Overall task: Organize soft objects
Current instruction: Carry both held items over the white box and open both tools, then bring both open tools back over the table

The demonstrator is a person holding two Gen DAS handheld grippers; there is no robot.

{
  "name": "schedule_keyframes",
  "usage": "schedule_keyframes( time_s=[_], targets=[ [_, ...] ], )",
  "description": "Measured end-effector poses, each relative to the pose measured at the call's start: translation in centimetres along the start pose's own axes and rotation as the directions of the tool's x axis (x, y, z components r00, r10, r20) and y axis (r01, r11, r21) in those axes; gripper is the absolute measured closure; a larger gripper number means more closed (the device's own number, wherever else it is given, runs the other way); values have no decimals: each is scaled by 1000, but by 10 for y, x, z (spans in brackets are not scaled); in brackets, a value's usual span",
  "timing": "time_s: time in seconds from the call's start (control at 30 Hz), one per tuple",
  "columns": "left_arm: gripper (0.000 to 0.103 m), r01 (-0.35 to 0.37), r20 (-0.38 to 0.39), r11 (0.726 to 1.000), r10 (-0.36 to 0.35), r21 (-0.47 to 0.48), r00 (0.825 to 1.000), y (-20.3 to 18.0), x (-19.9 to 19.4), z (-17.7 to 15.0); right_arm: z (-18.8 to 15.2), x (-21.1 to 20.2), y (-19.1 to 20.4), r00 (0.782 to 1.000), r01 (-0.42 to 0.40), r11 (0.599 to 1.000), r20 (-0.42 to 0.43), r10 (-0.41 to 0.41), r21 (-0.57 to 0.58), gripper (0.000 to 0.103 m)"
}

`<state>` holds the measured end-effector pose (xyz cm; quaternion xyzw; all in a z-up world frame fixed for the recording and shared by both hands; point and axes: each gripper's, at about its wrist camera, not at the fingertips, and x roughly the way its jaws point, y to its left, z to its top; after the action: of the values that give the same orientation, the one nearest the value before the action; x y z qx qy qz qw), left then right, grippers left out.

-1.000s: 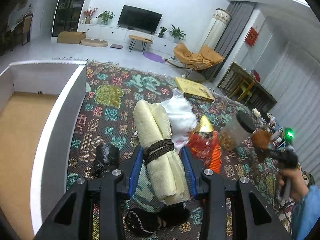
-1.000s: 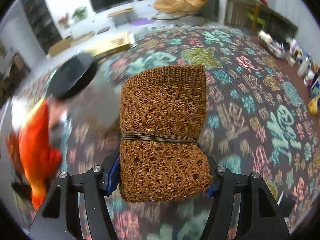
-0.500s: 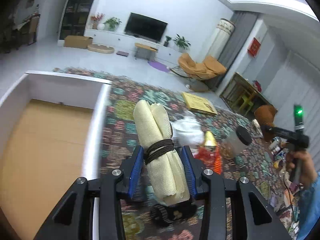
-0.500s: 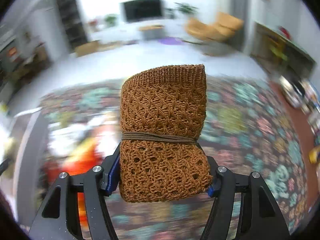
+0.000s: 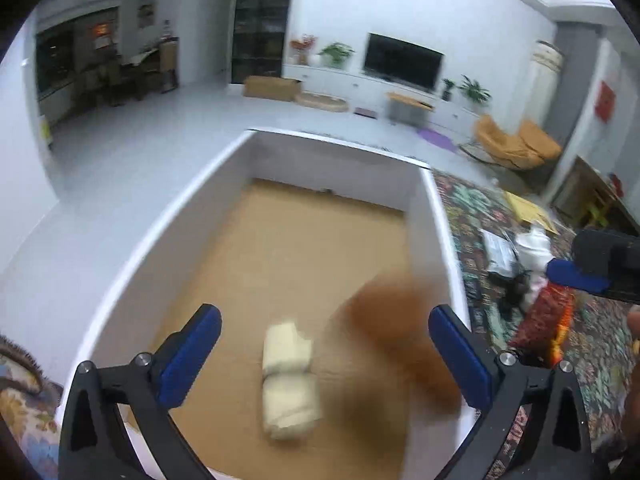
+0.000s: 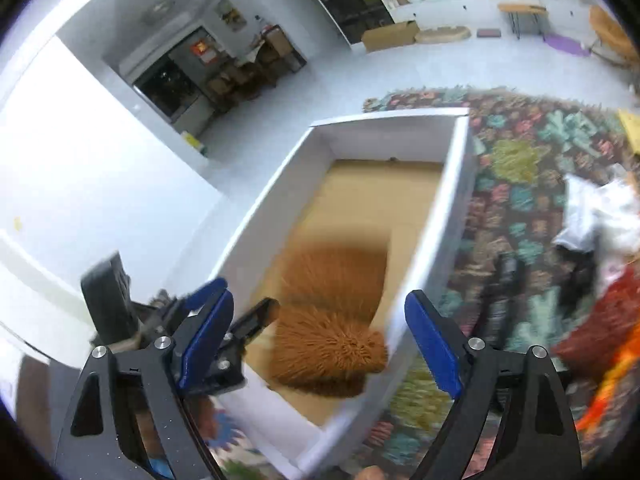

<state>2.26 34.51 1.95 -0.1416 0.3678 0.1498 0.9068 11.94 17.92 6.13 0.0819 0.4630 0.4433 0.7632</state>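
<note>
Tongs first: our left tongs hang over the white box with their blue pads spread wide and opening, nothing pressed between them. Below the gap, the cream rolled cloth lies on the brown floor of the box, near its near edge and roughly midway across. Our right tongs are likewise opening, pads well apart, and grip nothing. The brown knitted bundle sits between and beyond them, smeared by motion blur; it appears to be loose in the air over the box's near right corner, though we cannot say for sure whether it touches the bottom. From the left wrist view the same bundle is a brown blur just right of the cream roll, close to the box's right wall.

Outward from there, one blue-padded finger of the right tongs pokes in at the right edge of the left view, and the left tongs show in the right view at the box's near left side. The box stands at the edge of a patterned rug, partly on pale floor. On the rug, right of the box, lie a white crumpled item, some dark pieces and a red-orange soft thing.
</note>
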Motion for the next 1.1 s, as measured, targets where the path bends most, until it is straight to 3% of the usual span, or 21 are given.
schedule_keyframes(
  time_s=[0.13,0.23,0.27,0.3,0.37,0.43,0.47,0.53,0.6,0.7,0.73,0.8,0.93,1.1],
  targets=[
    [0,8,35,999,-7,-47,999,5,-12,-6,-14,-27,-18,991,91,996,96,-88,-20,13],
    [0,99,62,994,-96,-37,993,-22,-19,-13,-46,-53,-53,948,281,959,159,-274,-23,13],
    [0,137,63,990,-136,-16,989,-36,-21,-17,-66,-62,-77,909,382,924,175,-378,12,13],
    [0,186,55,982,-187,13,981,-54,-22,-23,-79,-69,-93,883,435,899,173,-436,49,14],
    [0,274,21,959,-277,74,961,-91,-27,-37,-117,-84,-142,809,549,818,140,-572,172,14],
    [0,368,-43,917,-365,154,930,-138,-25,-61,-143,-95,-178,737,630,731,94,-669,261,14],
    [0,403,-79,896,-395,189,915,-159,-23,-74,-159,-104,-201,676,685,657,60,-734,315,14],
    [0,451,-158,858,-423,247,892,-199,-9,-105,-173,-117,-224,613,728,581,36,-790,363,14],
    [0,454,-220,841,-402,295,889,-230,16,-137,-187,-126,-243,548,763,510,21,-836,398,14],
    [0,410,-261,847,-334,339,906,-247,46,-166,-195,-126,-254,500,791,468,25,-866,395,14],
    [0,388,-264,851,-307,354,914,-251,56,-171,-199,-126,-256,495,795,464,25,-869,392,14],
    [0,349,-256,861,-266,371,929,-255,71,-175,-201,-121,-265,519,786,474,-6,-855,397,14],
    [0,334,-238,861,-257,383,937,-260,94,-177,-208,-123,-280,555,760,498,-17,-832,418,12],
    [0,325,-248,855,-239,404,939,-263,105,-174,-208,-124,-286,553,759,496,-14,-833,422,11]
  ],
)
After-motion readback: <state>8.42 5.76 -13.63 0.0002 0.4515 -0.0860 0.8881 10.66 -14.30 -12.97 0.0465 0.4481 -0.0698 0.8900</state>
